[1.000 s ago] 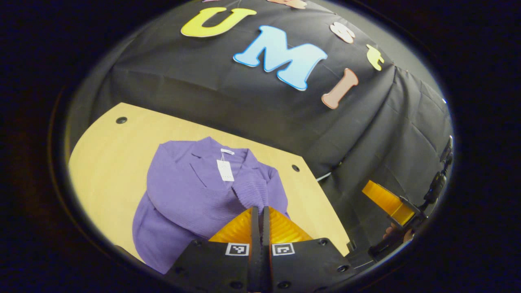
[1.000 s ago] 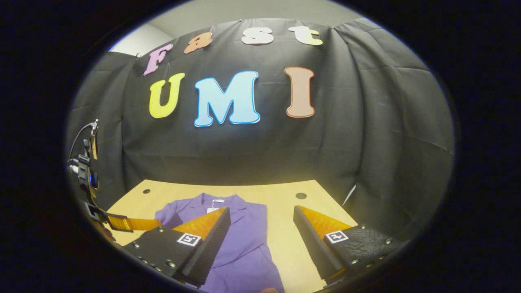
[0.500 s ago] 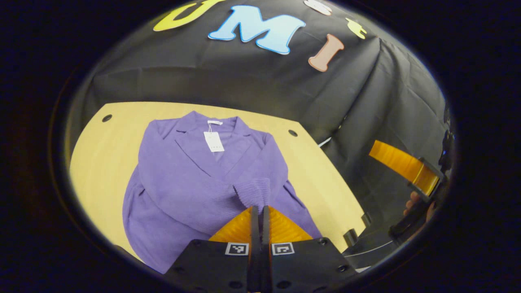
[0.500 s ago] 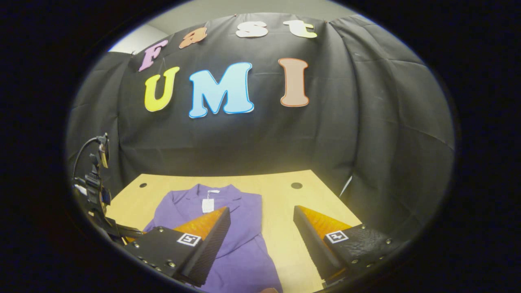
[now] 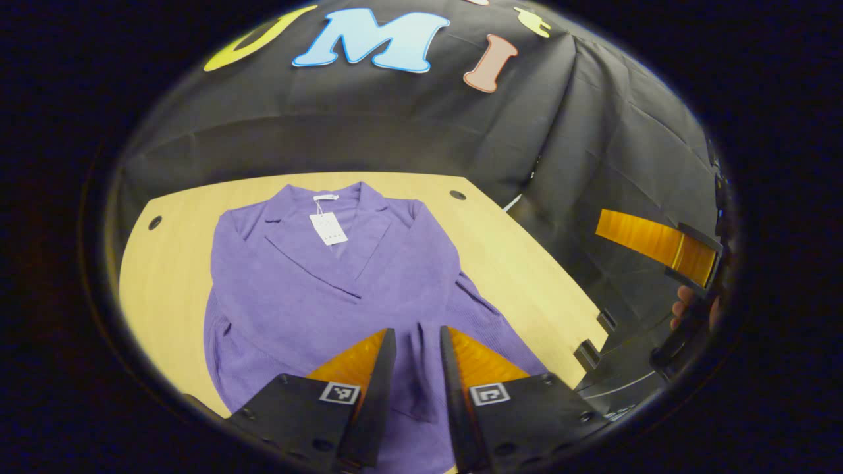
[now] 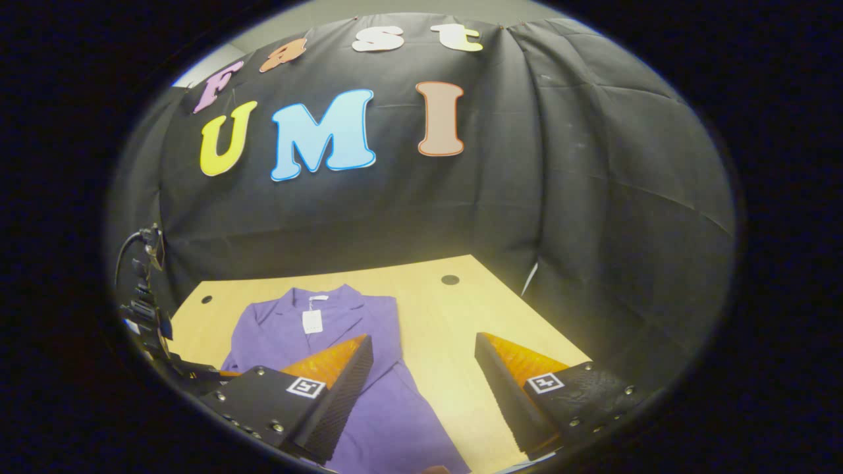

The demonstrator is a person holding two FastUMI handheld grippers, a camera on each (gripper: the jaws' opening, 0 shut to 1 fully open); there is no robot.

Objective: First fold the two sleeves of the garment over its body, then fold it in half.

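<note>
A purple knit cardigan (image 5: 316, 289) lies flat on the wooden table (image 5: 527, 270), collar toward the booth wall, with a white tag (image 5: 327, 228) at the neck. The sleeve from its left side lies slanted across the body. That sleeve's ribbed cuff (image 5: 419, 359) rests on the body, in the narrow gap between my left gripper's (image 5: 417, 332) parted fingers, untouched by either. My right gripper (image 6: 423, 339) hangs wide open and empty over the table to the right of the cardigan (image 6: 342, 322). It also shows at the right of the left gripper view (image 5: 658, 243), held by a hand (image 5: 688, 309).
The table has small round holes near its far corners (image 5: 457, 195) (image 5: 155, 222). Black cloth walls close the booth behind and to the right. Bare wood (image 6: 454, 329) lies to the right of the cardigan.
My left gripper carried the cuff down onto the cardigan's body and opened, letting it go. The right gripper stayed open and shifted only slightly.
</note>
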